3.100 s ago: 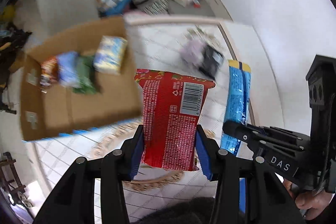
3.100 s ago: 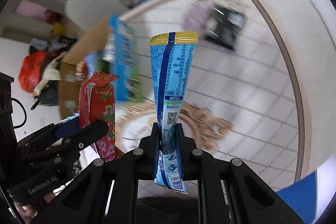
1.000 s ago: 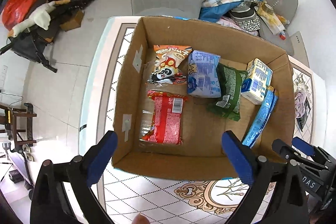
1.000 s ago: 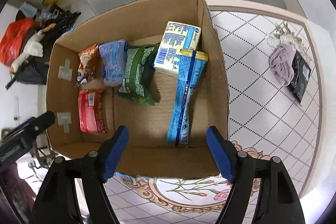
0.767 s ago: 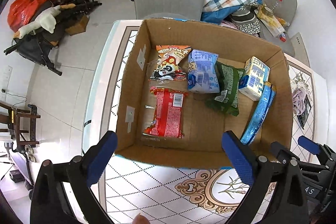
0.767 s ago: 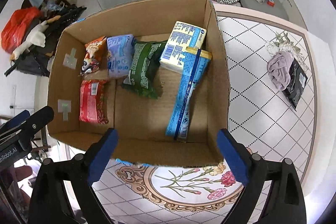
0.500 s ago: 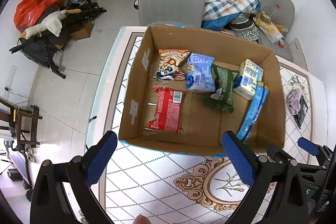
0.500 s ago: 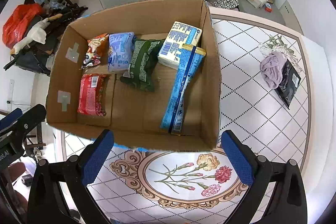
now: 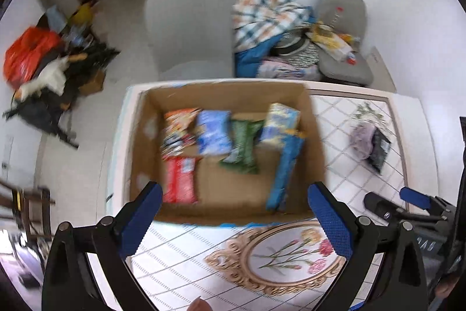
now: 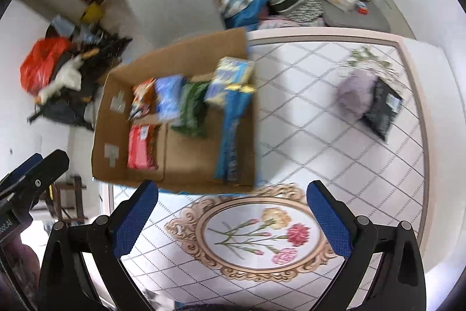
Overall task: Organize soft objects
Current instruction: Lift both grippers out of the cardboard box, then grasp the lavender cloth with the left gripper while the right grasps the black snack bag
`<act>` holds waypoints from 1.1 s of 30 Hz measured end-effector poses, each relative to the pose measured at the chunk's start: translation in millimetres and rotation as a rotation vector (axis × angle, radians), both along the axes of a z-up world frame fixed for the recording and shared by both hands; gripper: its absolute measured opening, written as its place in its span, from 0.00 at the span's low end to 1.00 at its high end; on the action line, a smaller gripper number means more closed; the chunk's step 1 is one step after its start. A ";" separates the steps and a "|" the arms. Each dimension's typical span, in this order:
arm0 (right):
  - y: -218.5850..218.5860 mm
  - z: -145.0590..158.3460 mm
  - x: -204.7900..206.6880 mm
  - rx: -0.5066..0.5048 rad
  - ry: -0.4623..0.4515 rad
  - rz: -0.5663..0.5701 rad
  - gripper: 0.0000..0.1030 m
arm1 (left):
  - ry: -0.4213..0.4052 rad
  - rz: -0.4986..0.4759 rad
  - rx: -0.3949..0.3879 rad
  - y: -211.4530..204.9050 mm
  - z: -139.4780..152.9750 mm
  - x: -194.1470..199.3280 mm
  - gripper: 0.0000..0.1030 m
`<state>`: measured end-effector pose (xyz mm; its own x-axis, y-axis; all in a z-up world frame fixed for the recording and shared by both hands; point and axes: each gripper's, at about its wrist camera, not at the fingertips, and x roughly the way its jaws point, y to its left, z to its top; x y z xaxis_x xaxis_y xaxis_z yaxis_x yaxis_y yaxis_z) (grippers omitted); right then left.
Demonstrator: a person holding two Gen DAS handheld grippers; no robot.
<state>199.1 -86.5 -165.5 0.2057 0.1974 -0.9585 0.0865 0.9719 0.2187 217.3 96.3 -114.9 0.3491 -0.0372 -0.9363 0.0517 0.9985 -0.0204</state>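
Observation:
A cardboard box sits on the patterned table and holds several snack packs. Among them are a red pack and a long blue pack. My left gripper is open and empty, hanging above the box's near edge. My right gripper is open and empty, above the flower medallion in front of the box. A lilac cloth and a black pouch lie together on the table to the right.
A grey chair stands behind the box. Another chair carries a plaid blanket and clutter. Bags and a red sack lie on the floor at left. The right gripper shows in the left wrist view.
Both grippers, which earlier held the red and blue packs, have let them go in the box. They have drawn back and up from the box, the right one swinging rightward.

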 end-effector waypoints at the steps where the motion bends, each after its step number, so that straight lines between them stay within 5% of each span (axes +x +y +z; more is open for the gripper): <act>1: -19.6 2.0 1.1 0.000 -0.003 -0.034 1.00 | 0.003 -0.024 0.002 -14.6 -1.1 7.3 0.99; 8: -158.5 -14.7 22.6 -0.063 0.020 -0.258 1.00 | 0.052 -0.241 0.086 -152.0 -36.5 66.5 0.99; 15: -249.3 -86.3 61.0 -0.080 0.133 -0.374 1.00 | 0.177 -0.346 0.225 -249.3 -116.7 124.8 0.99; 25: -263.5 -194.3 103.1 -0.087 0.287 -0.384 1.00 | 0.343 -0.350 0.242 -288.4 -191.4 178.3 0.99; 33: -269.1 -224.0 99.8 -0.147 0.339 -0.332 0.85 | 0.394 -0.441 0.215 -326.9 -215.5 180.9 0.99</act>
